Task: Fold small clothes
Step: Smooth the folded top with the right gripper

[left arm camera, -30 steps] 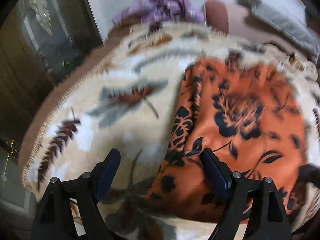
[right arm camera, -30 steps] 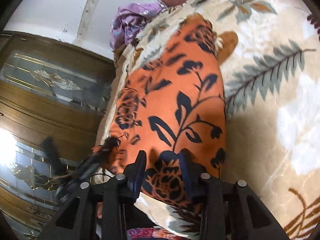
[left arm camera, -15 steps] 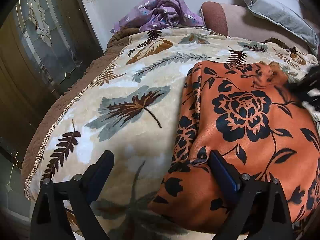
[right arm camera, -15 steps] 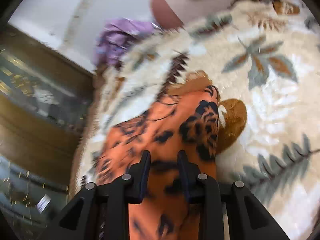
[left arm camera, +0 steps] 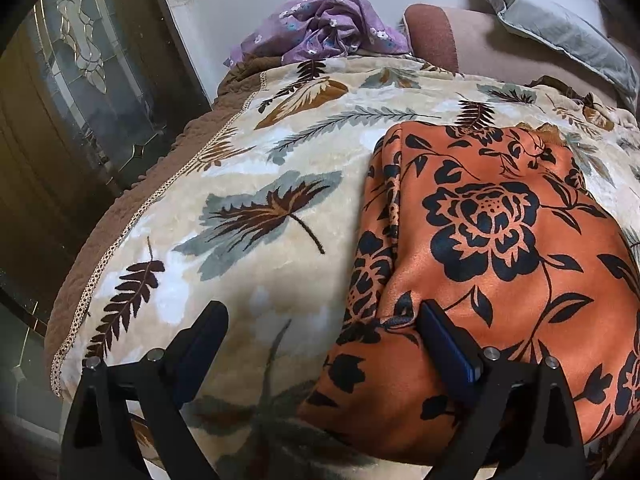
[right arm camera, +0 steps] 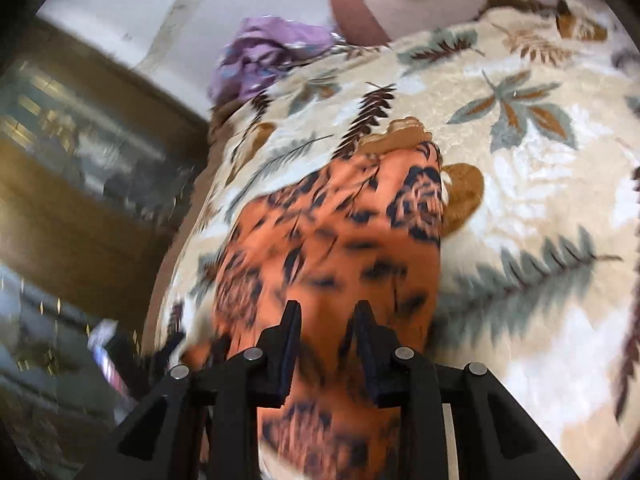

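Garment point(left arm camera: 500, 248): orange satin-sheen cloth printed with black roses and leaves, folded into a rough rectangle, soft rolled edge along its left side. Lies on plush cream blanket point(left arm camera: 256, 184) with feather and leaf print, brown quilted border. Left gripper point(left arm camera: 320, 336): jaws wide; one finger over bare blanket, the other resting on the garment's near left corner. Right gripper point(right arm camera: 326, 336): jaws narrow, orange cloth between them; grip uncertain through blur. Beyond: crumpled purple floral cloth point(left arm camera: 320, 28), grey pillow point(left arm camera: 560, 36), white wall, glazed wooden door point(left arm camera: 80, 80).
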`<state>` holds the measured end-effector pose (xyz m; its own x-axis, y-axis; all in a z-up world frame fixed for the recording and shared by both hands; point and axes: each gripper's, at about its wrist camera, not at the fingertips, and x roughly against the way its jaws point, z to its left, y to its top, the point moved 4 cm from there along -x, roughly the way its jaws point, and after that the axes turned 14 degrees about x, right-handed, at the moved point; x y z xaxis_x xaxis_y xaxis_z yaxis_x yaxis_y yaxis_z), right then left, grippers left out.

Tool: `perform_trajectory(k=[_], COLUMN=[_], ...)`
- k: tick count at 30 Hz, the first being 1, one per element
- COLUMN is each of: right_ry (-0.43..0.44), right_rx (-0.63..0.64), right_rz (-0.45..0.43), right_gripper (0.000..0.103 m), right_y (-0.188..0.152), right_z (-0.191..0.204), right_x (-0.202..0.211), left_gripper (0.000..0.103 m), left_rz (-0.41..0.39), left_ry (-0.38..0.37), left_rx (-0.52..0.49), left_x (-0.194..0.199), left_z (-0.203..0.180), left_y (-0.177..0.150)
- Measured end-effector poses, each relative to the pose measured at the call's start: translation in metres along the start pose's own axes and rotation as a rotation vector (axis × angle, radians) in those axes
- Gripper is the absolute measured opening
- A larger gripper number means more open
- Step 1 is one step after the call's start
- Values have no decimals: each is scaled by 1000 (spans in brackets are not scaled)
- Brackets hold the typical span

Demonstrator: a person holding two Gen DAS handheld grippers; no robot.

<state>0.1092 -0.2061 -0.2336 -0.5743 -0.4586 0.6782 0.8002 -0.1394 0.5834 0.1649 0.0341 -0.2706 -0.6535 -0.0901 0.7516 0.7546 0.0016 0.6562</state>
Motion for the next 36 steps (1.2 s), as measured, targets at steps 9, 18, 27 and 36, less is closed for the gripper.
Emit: perform_trajectory(k=[9, 18, 27, 36], right_ry=[-9, 4, 7, -25], right_rx=[-32, -21, 10, -92], right_rz=[105, 77, 93, 75], right_gripper=[32, 32, 32, 33], right_y=[-66, -72, -49, -5], right_z=[-7, -7, 7, -21], right_x=[-37, -32, -13, -45], left_gripper=[96, 96, 96, 96], left_rz=[-5, -6, 17, 89], left_ry=[7, 7, -87, -9], left_rx=[1, 12, 68, -10], left_x=[1, 1, 28, -28], left_z=[0, 1, 12, -4], left_y=[-3, -4, 29, 38])
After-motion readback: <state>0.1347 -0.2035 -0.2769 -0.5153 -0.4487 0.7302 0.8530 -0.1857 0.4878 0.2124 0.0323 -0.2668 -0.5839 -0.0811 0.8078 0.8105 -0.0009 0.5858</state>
